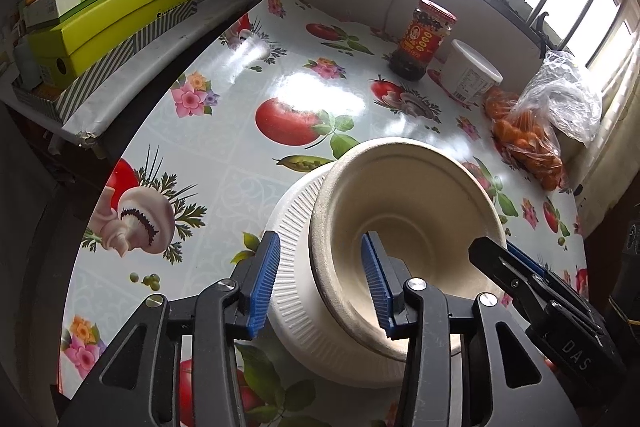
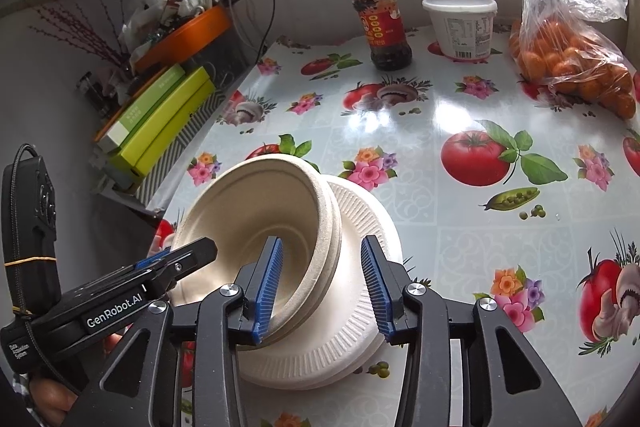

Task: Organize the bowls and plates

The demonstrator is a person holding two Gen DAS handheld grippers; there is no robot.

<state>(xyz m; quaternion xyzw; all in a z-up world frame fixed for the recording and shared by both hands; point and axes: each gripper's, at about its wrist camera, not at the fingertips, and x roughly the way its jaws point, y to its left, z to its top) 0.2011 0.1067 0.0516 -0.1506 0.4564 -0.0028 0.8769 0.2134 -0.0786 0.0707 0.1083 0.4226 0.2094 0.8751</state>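
Risk first: the bowls (image 1: 404, 223), a nested pair by the rims seen in the right wrist view, are sat tilted on the stack of ribbed plates (image 1: 296, 291), not seated flat. If either pad is snagged on a rim during pull-back, the bowls could be tipped or dragged off the plates, poss. shifting the stack too. This is judged, not seen.

Taking the plates as landmark: bowls rest on top, leaning to one side; plates lie on the patterned table (image 1: 224, 131), well apart from the jar (image 1: 422, 39), white tub (image 1: 470, 75) and bag of oranges (image 1: 532, 135) at the far edge.

Left gripper (image 1: 320, 283): jaws released, one pad outside the bowl wall over the plates' ribbed rim, the other inside the bowl; no pad is seen pressing. Right gripper (image 2: 324, 287): likewise apart, one pad inside the bowl, the other outside beside the plates, w/ clear gaps. Nothing is gripped by either; the bowl wall is straddled on both sides.
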